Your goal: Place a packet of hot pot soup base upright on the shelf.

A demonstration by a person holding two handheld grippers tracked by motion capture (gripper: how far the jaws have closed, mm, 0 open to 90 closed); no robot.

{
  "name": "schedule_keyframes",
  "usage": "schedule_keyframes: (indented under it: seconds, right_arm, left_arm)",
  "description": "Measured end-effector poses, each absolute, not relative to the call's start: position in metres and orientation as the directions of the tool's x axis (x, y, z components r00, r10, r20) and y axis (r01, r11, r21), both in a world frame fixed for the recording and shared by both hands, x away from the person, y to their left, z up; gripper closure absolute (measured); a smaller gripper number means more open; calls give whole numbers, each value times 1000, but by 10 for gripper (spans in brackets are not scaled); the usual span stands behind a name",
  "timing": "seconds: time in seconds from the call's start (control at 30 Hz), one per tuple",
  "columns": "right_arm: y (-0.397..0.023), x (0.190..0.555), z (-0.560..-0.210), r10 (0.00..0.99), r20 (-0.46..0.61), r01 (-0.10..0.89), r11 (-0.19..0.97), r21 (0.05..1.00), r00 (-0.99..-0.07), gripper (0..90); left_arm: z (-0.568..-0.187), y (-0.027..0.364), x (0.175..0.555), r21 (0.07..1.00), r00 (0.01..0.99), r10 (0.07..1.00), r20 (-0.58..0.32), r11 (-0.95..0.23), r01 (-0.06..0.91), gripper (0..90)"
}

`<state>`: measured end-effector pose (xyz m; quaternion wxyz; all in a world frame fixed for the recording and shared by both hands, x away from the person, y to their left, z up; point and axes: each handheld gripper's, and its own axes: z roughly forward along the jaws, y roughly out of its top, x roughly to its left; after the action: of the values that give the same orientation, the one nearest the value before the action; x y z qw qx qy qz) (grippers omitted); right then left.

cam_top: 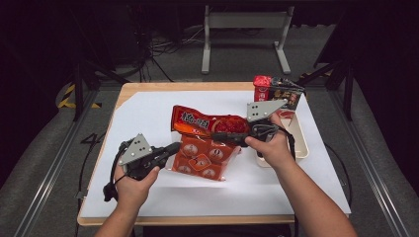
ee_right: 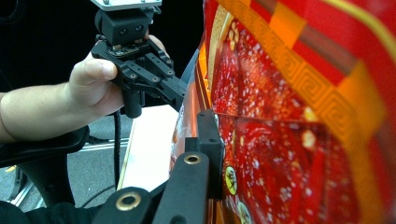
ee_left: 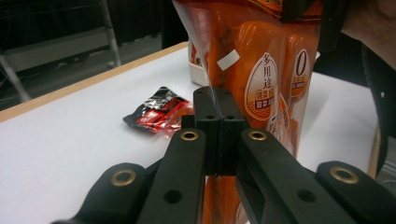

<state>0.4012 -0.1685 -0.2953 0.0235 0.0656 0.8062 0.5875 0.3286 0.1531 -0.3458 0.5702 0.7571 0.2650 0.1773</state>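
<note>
Both grippers hold the orange-red multipack of noodle packets just above the white table sheet: the left gripper has its jaws pinched tight on the clear film at the pack's side, and the right gripper is clamped on the upper part. The step looks like lifting or pulling the wrapper, perhaps towards the white tray; next, both grips must hold without the film tearing.

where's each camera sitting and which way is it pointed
High view: above the person's edge of the table, looking forward and down; both forearms, left gripper, right gripper.
Left gripper view: on the left gripper, looking along shut jaws pinching the orange-red bag.
Right gripper view: on the right gripper, clamped on the bag, facing the left hand.
All share the bag.
</note>
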Motion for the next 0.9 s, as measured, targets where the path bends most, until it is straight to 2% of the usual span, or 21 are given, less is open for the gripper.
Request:
schedule_keyframes:
  seconds: [0.17,0.37,0.77,0.9]
  right_arm:
    - [-172,396,-281,132,4,48,334,941,-991,899]
    - [-182,395,-266,172,-39,32,389,921,-984,899]
    - [-229,399,-224,304,-71,54,385,921,-950,899]
    - [-244,401,-212,349,-78,63,376,924,-934,899]
  left_arm:
    - [-345,154,329,965,796,604,-44,-180,189,858]
    - [-344,163,329,971,774,631,-57,-144,189,672]
    - [-350,176,334,968,722,687,-80,-120,221,474]
    - [-351,177,336,967,698,712,-74,-121,226,373]
